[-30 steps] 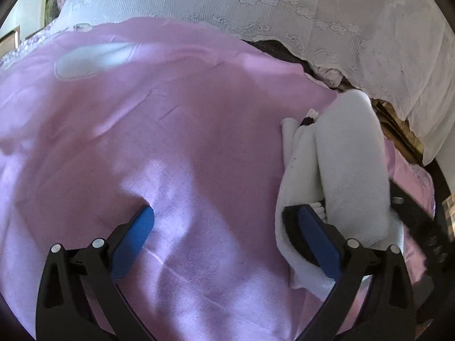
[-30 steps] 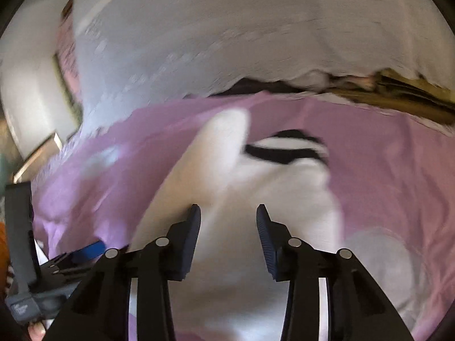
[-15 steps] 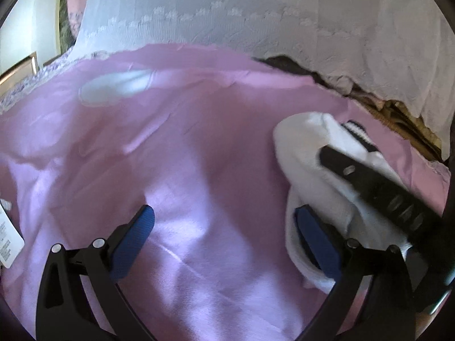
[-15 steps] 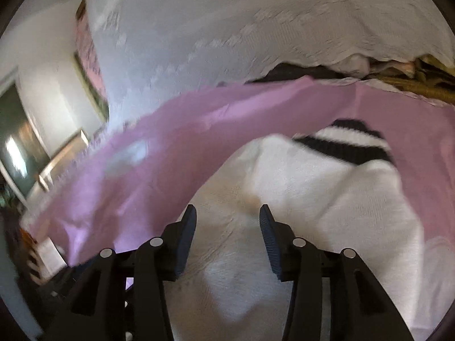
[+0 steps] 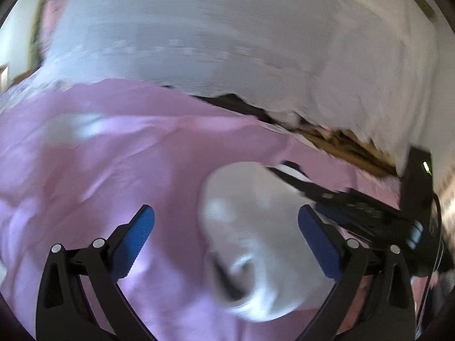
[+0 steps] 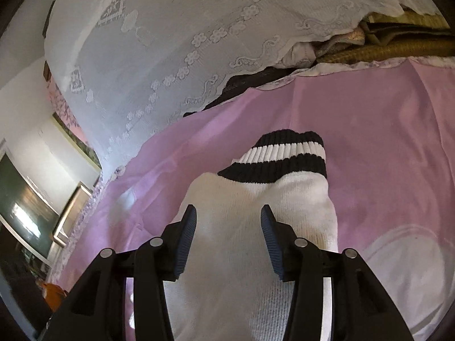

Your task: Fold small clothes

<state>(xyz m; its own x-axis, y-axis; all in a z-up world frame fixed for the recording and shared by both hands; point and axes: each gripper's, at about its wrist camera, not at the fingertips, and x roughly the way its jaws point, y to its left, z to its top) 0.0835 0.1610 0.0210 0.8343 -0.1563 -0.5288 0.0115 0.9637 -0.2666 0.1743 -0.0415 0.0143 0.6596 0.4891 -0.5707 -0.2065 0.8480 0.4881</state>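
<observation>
A white sock (image 6: 256,190) with a black-and-white striped cuff (image 6: 284,153) lies on the pink sheet (image 6: 384,142). My right gripper (image 6: 229,221) hovers low over the sock's body, jaws partly apart; the knit shows between the pads and they do not press on it. In the blurred left wrist view the sock (image 5: 256,264) is a white lump on the sheet. My left gripper (image 5: 226,227) stands wide open above it, blue pads well clear on either side. The right tool's black frame (image 5: 369,213) reaches over the sock from the right.
A white lace cloth (image 6: 170,42) hangs over a pile at the far end of the sheet, with brown woven bedding (image 6: 398,48) beside it. A framed picture (image 6: 71,207) leans at the far left. Open pink sheet (image 5: 99,156) spreads to the left.
My left gripper rose and swung right, so the sock now sits between its open jaws. My right gripper rolled and shifted, its jaws spread a little wider, and the striped cuff is now straight ahead.
</observation>
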